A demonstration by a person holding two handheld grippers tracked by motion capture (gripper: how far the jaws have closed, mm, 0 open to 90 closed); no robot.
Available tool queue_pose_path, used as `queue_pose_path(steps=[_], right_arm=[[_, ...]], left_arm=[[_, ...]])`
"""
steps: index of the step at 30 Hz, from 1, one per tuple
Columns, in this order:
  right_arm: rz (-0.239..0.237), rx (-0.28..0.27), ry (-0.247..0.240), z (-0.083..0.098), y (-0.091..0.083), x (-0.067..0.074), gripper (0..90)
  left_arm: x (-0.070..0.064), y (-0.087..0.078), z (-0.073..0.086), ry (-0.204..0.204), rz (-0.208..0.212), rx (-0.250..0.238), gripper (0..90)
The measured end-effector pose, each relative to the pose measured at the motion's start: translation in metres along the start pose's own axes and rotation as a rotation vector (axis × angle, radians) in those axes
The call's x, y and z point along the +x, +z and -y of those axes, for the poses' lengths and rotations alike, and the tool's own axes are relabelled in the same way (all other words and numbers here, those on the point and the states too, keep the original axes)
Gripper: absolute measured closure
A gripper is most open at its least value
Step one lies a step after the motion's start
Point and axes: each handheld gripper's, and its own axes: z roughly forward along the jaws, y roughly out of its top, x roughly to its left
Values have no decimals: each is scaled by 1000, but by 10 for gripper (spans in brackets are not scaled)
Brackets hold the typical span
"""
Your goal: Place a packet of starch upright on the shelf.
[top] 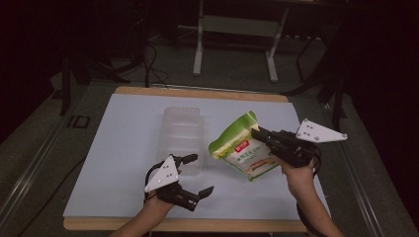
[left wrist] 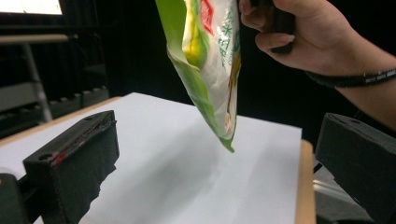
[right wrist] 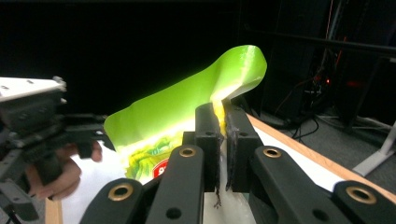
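- Two grippers up: your right gripper [top: 257, 132] has its fingers clamped on the top edge of the green snack bag [top: 242, 148], which hangs clear above the tabletop [top: 123, 148].
- Your left gripper [top: 197, 174] has its fingers apart, empty, near the tabletop's front edge, well apart from the bag.
- A clear ribbed plastic container [top: 183, 133] lies just left of the bag.
- Bag is glossy, crinkled film.
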Motion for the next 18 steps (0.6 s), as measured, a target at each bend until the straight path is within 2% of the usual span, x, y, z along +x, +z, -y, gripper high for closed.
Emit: queue_pose_path(steps=[3, 7, 10, 13, 15, 18], right_arm=[[-8, -7, -2, -3, 0, 2, 857], [-15, -13, -1, -6, 2, 6, 857], [-29, -15, 1, -7, 6, 7, 857], [-34, -13, -1, -6, 9, 9, 857], [-36, -8, -4, -6, 11, 10, 857], [-44, 2, -12, -4, 13, 11, 857]], left_arm=[[1, 5, -4, -8, -8, -8, 0], [2, 17, -12, -16, 8, 6, 0], [-1, 29, -18, -16, 37, 19, 0], [-2, 35, -20, -29, 26, 24, 0], [0, 39, -21, -34, 46, -11, 0], [4, 42, -22, -29, 55, -5, 0]])
